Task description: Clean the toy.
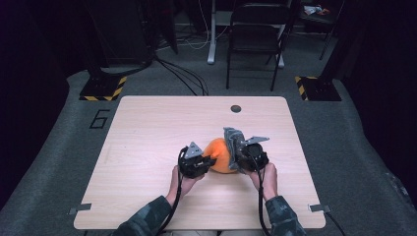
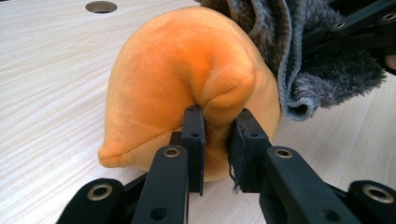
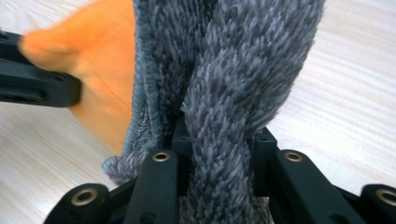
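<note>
An orange plush shape [image 1: 220, 155] with a grey furry cover [image 1: 232, 139] sits near the middle of the wooden table [image 1: 147, 147]. My left gripper [image 1: 210, 160] is at its left side, shut on a fold of the orange plush [image 2: 187, 70]; its pads [image 2: 194, 128] pinch that fold. My right gripper [image 1: 241, 155] comes in from the right and is shut on a thick fold of the grey furry cover [image 3: 233, 93], which drapes over the orange plush [image 3: 100, 60]. In the left gripper view the grey cover [image 2: 299, 70] hangs at the upper right.
A round cable hole [image 1: 236, 108] lies in the table near its far edge. A dark folding chair [image 1: 255, 34] and a white post stand on the grey floor beyond. Yellow-black striped stand bases [image 1: 103, 88] flank the far corners.
</note>
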